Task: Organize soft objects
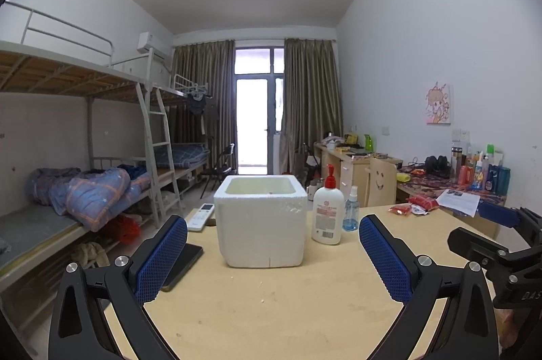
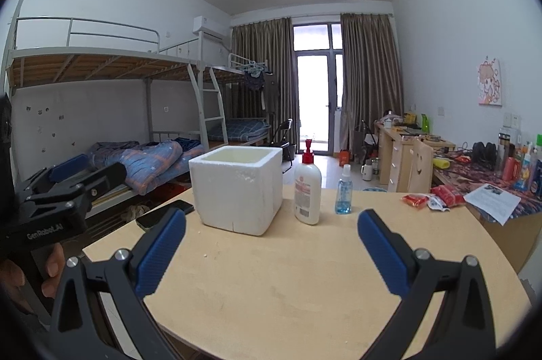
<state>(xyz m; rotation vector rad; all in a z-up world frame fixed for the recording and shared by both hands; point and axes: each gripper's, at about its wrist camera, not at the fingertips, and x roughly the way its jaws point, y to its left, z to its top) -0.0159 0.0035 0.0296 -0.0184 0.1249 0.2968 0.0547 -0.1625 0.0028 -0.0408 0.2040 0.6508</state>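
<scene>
Nearest the lens, left gripper (image 1: 272, 219): jaws spread wide over the table's (image 1: 271, 319) near edge, nothing between the blue pads. Same for right gripper (image 2: 272, 214), just beside it on the right, also wide apart and empty (a hand visible on the left tool's handle in the right wrist view). Further in, toward the far edge, slightly left of middle: white foam box (image 2: 237, 194), upright, top open, most of its inside hidden by the front wall, so contents impossible to tell. Just right of it, lotion bottle (image 1: 327, 214) and small blue spray bottle (image 1: 350, 214), both upright and close together. At the left edge, phone (image 1: 183, 261) lying flat, remote (image 1: 201, 216) behind it. At the far right edge, well apart from the box: red snack packets (image 2: 430, 199), crumpled, loose, the only plainly pliable things on the table. Judged as progress: packets outside the box, no tidy grouping visible. Fits either a stage with sorting yet to reach them or a late one with other soft items already down in the box. No settling that from these views.
</scene>
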